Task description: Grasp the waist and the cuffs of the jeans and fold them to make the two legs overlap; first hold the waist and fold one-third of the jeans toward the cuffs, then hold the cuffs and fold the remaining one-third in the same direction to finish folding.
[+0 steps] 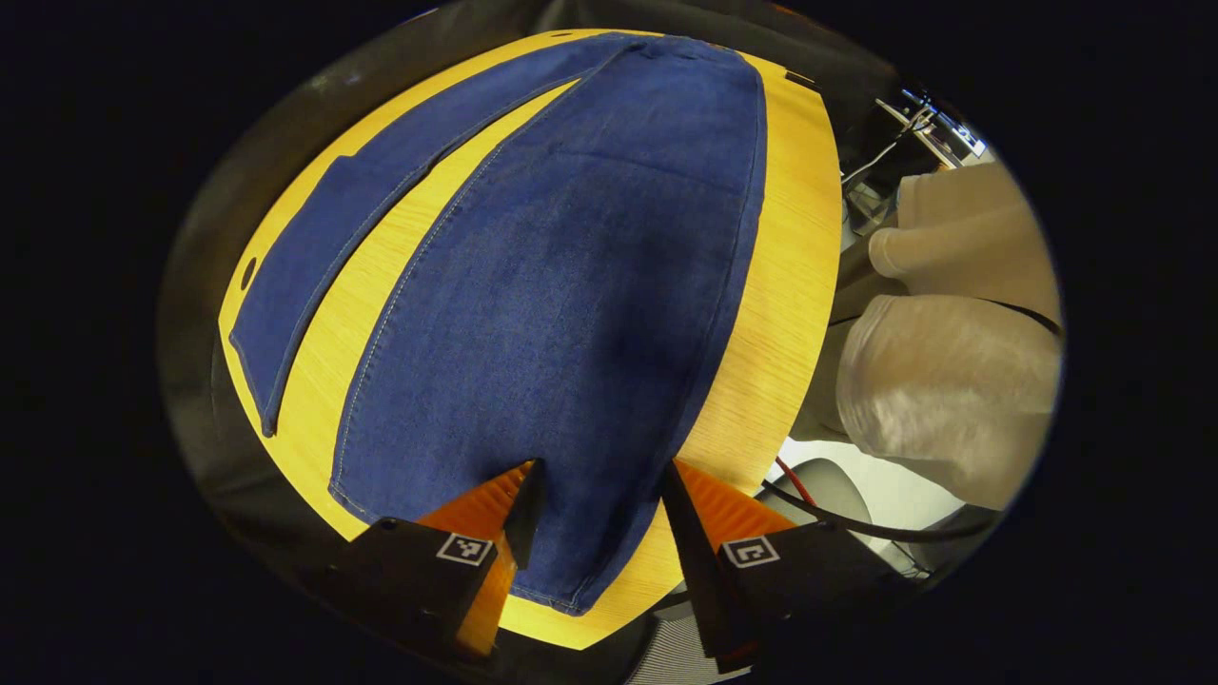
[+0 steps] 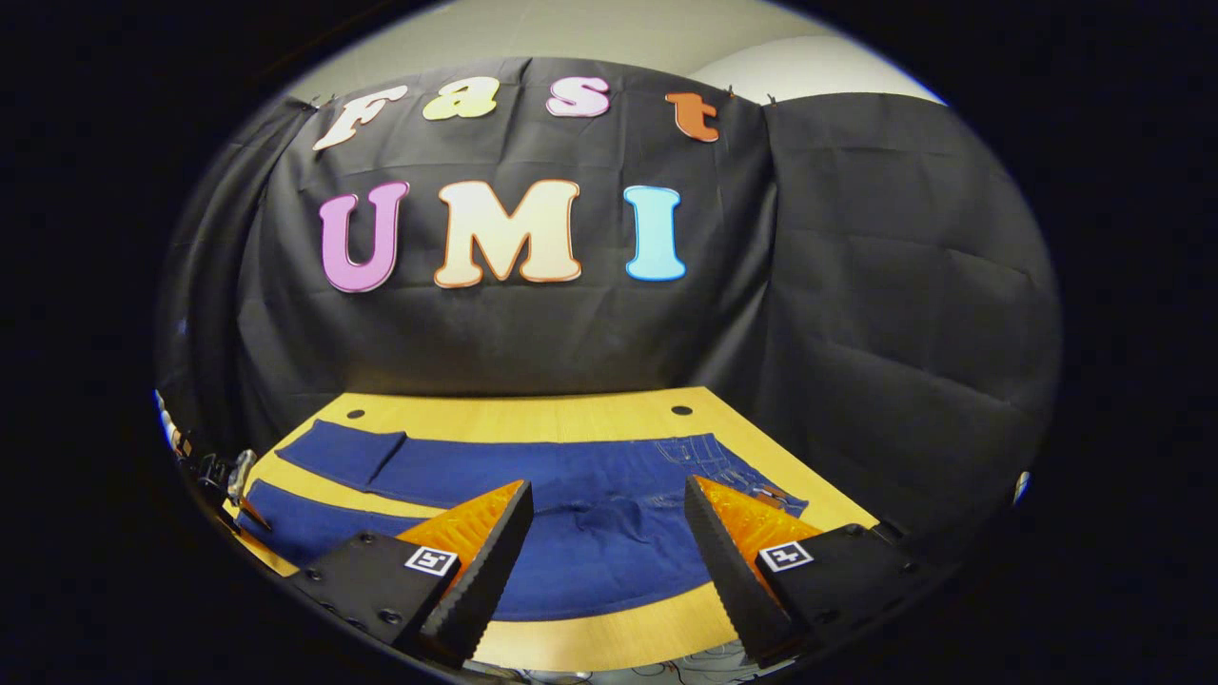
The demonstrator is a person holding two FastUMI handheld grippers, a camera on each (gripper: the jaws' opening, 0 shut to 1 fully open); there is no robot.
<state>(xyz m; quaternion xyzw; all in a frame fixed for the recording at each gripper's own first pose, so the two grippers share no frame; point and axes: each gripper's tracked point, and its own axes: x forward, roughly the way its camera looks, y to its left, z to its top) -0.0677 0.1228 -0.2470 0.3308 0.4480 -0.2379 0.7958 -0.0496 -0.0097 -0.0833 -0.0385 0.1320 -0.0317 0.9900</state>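
Denim, dark blue, lies spread flat on the yellow wooden counter [image 1: 780, 314]: the jeans [image 1: 571, 314] have both legs apart, a strip of bare wood showing between them, so the legs do not overlap yet. Judging by that, none of the folds is done; the leg-over-leg fold, the waist third and the cuff third all remain.

In the left gripper view, the left tongs [image 1: 598, 495] are spread wide over the cuff end of the nearer leg, with the hem lying just under and between the orange fingers [image 1: 485, 504]. Cloth sits in the gap, yet the fingers do not press on it; whether their tips touch the fabric cannot be told. They grasp nothing.

In the right gripper view, the right tongs [image 2: 609, 518] also stand wide and released, raised above the near edge of the counter, facing the seat and waist area of the jeans [image 2: 609, 523], where the pockets lie to the right. They hold nothing and look clear of the denim.

A person's light sleeve [image 1: 952, 381] hangs beside the counter.
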